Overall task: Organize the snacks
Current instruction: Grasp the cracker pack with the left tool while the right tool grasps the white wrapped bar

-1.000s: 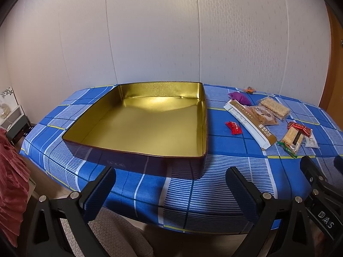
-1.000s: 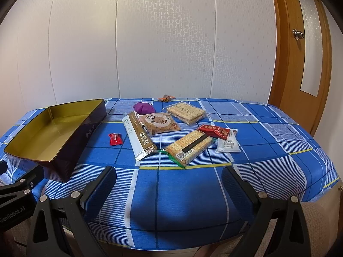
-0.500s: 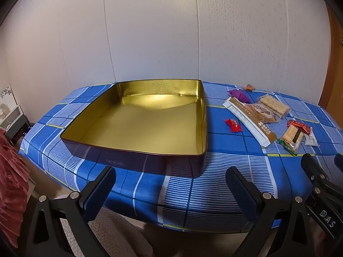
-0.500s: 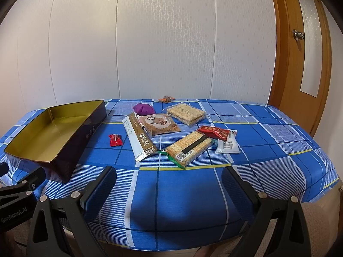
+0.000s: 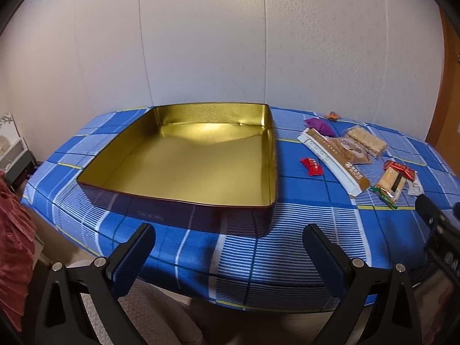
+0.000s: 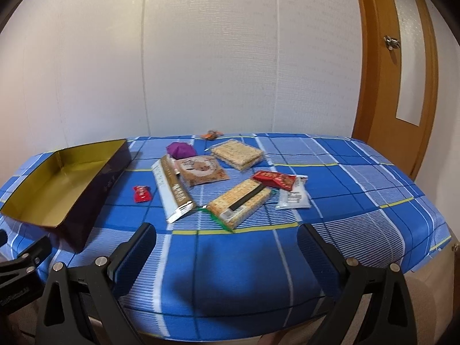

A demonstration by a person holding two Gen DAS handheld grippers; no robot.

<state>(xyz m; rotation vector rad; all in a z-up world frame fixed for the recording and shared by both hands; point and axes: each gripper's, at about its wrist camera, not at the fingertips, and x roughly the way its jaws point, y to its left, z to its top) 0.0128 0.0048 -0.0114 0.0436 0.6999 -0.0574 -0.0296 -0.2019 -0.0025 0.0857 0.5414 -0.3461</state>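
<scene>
A: Where do your two tools stand?

B: Your left gripper (image 5: 228, 248) hangs before the near edge of the table, its two fingers (image 5: 135, 254) spread wide with nothing between them. Your right gripper (image 6: 227, 247) hangs likewise at the near edge, fingers (image 6: 314, 254) spread wide and holding nothing.

A: And the container?

B: The gold-lined tin (image 5: 178, 198) sits on the blue plaid tablecloth (image 5: 302, 244), directly ahead of your left gripper. No snack lies in it. From the right wrist view it lies at far left (image 6: 95, 189).

A: Where are the snacks?

B: All lie on the cloth to the right of the tin, apart from both grippers. Nearest the tin is a small red candy (image 6: 141, 193). Beside it lies a long white-and-brown box (image 6: 172, 188). A round biscuit packet (image 6: 201, 170) leans on that box's far end, with a purple pouch (image 6: 179, 149) just behind it. A clear pack of crackers (image 6: 238, 154) lies further back, and a small orange wrapper (image 6: 212, 134) sits near the far edge. Closer to you, a cracker pack with a dark band (image 6: 240, 202) lies aslant; a red wrapper (image 6: 274, 178) touches its far end and overlaps a white sachet (image 6: 294, 197).

A: Anything else in frame?

B: A wooden door (image 6: 402, 66) stands at right.
</scene>
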